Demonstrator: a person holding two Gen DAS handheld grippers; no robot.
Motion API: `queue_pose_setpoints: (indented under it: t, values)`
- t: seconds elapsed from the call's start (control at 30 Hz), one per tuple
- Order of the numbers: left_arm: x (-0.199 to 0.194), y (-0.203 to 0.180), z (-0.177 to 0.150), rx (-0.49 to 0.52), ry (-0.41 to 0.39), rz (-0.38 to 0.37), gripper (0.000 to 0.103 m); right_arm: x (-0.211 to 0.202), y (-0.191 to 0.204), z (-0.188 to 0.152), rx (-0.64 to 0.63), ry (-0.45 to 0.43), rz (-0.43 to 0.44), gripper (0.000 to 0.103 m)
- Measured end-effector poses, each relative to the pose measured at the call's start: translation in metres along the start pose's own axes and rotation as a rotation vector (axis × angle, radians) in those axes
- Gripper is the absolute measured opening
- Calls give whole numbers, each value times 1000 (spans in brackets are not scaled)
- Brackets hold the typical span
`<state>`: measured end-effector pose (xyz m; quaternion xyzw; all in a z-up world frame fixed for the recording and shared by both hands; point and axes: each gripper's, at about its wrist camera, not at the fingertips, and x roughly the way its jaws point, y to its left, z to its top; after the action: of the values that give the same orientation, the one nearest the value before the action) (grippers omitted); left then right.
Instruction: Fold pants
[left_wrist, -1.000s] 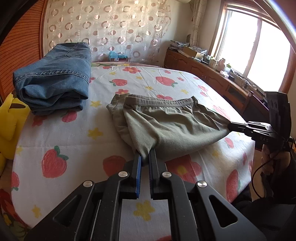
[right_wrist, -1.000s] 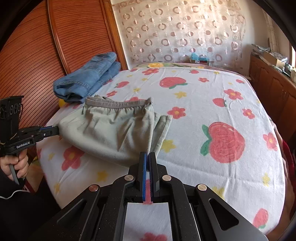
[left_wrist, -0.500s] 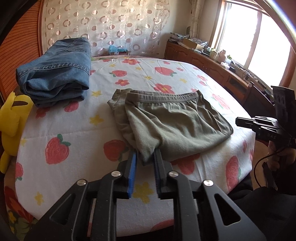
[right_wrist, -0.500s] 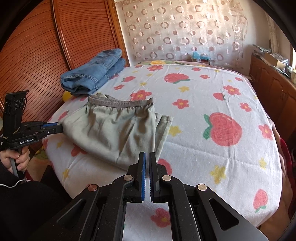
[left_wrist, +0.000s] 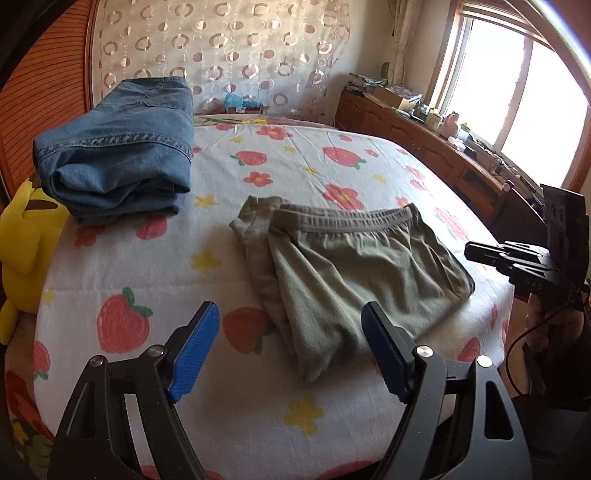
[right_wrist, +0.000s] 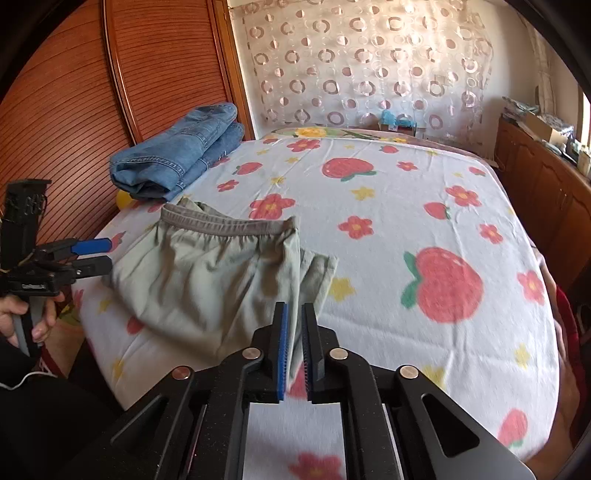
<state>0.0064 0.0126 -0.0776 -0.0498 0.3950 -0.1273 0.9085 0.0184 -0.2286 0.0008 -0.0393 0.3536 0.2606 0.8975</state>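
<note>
Folded olive-green pants (left_wrist: 354, 269) lie flat on the strawberry-print bed, waistband toward the far side; they also show in the right wrist view (right_wrist: 218, 273). My left gripper (left_wrist: 291, 336) is wide open just short of the pants' near corner, holding nothing; it also shows in the right wrist view (right_wrist: 98, 254), off the pants' left edge. My right gripper (right_wrist: 294, 325) stands slightly open over the pants' near edge, with cloth between the pads but not pinched; it also shows in the left wrist view (left_wrist: 476, 254), just off the pants' right edge.
A folded stack of blue jeans (left_wrist: 122, 155) sits at the bed's far left, also in the right wrist view (right_wrist: 181, 158). A yellow plush toy (left_wrist: 26, 240) lies at the left edge. A wooden cabinet (left_wrist: 436, 147) with clutter runs under the window.
My left gripper let go of the pants' corner, opened wide and drew back. My right gripper released the other corner and parted slightly. The pants settled flat on the bed.
</note>
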Motion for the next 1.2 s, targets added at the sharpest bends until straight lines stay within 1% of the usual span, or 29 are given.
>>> queue_pose_setpoints:
  t: [0.1, 0.13, 0.17, 0.3, 0.33, 0.37, 0.4, 0.47, 0.5, 0.53, 0.57, 0.67, 0.77, 0.9, 1.03, 1.1, 1.2]
  values:
    - [4, 1, 7, 2, -10, 7, 80, 15, 2, 8, -3, 9, 3, 11]
    - [7, 2, 9, 3, -7, 10, 80, 20, 3, 10, -6, 15, 4, 14]
    - [12, 3, 12, 3, -3, 12, 80, 27, 4, 13, -11, 20, 4, 18]
    - [32, 4, 19, 4, 28, 29, 80, 52, 8, 18, -19, 48, -5, 21]
    - [37, 5, 20, 5, 35, 33, 80, 57, 9, 18, -20, 58, -10, 23]
    - [41, 6, 21, 3, 47, 41, 80, 59, 10, 19, -24, 47, -12, 30]
    - [45, 6, 21, 0, 57, 47, 80, 60, 11, 19, -25, 47, -15, 31]
    - [52, 8, 19, -10, 77, 50, 80, 62, 13, 19, -30, 46, -11, 43]
    - [52, 9, 18, -10, 62, 55, 80, 63, 15, 18, -39, 43, -9, 47]
    - [52, 9, 17, -8, 56, 60, 80, 63, 17, 18, -53, 42, -11, 53]
    - [51, 9, 16, -3, 51, 65, 80, 63, 20, 16, -69, 39, -22, 56]
    - [52, 6, 14, 17, 43, 81, 80, 65, 27, 13, -91, 36, -51, 59]
    - [53, 2, 12, 43, 37, 98, 82, 65, 27, 12, -75, 29, -57, 61]
    - [53, 2, 9, 38, 7, 107, 83, 66, 30, 8, -81, 9, -78, 64]
    - [52, 1, 6, 42, -18, 112, 83, 64, 30, 5, -83, 1, -81, 65]
    - [52, 1, 6, 42, -19, 121, 85, 64, 29, 5, -84, -1, -82, 66]
    - [52, 1, 6, 41, -15, 122, 85, 64, 29, 4, -85, -2, -83, 67]
